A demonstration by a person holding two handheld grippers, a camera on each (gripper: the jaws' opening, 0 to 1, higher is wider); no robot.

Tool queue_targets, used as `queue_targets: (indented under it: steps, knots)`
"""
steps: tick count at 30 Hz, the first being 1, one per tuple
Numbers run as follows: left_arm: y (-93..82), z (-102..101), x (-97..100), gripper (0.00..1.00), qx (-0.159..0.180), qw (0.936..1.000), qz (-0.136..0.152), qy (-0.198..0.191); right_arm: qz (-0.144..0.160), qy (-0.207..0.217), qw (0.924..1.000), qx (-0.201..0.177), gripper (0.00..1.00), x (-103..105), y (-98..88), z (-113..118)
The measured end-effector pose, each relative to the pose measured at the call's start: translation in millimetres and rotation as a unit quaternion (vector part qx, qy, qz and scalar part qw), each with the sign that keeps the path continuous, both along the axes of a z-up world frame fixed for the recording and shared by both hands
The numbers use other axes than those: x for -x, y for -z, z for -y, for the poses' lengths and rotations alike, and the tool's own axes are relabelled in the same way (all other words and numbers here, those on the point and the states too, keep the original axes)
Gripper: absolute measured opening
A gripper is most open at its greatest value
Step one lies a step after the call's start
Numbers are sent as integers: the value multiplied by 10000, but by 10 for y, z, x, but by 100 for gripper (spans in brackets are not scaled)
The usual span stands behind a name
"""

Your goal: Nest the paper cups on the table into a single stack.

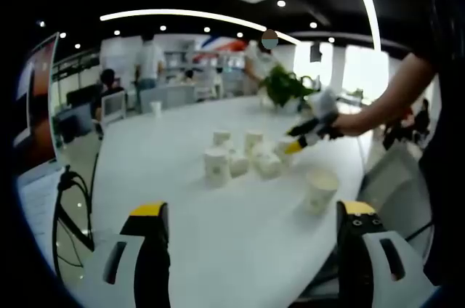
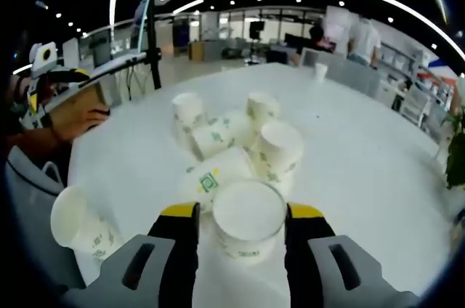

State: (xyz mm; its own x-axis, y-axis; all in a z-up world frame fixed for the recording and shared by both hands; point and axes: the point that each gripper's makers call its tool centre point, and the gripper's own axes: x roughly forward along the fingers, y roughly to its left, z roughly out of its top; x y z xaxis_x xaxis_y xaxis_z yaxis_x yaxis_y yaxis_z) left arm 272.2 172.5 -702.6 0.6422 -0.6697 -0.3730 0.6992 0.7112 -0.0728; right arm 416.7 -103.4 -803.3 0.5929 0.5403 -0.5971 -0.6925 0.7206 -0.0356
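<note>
A cup stands upright, mouth up, between the jaws of the right claw. The yellow-tipped jaws flank its rim on both sides and look pressed to it, so I judge the claw clenched on this cup, though contact is hard to confirm at the edges.

Just beyond it lies the heap: one cup on its side touching the held cup's far edge, others upright or tipped and crowded together. A lone cup stands apart near the surface edge, also seen in the left gripper view.

The left claw hangs released, jaws wide with nothing between them, well back from the heap. The right claw shows there at the heap's far side.

The step in hand seems to be taking a first cup to start the stack. To do it well:

- Squeeze lightly; paper walls buckle and an oval rim will not nest.
- Lift straight up before moving, so the lying cup is not dragged.
- Choose an upright, free-standing target, such as the lone cup.
- Lower with axes in line, then let go.
- The left claw could steady the target.
</note>
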Motion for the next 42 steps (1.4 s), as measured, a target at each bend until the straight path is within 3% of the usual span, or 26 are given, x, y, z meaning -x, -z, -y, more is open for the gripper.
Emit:
queue_targets:
  steps: [5,42]
  knots:
    - [1,-10,-12,95,0,10000,-3,-10,-25,-40,10000,9,36,21,19,-8]
    - [-64,61,4,94,115,9999,104,36,-103,61,9999,92,35,235,-39,192]
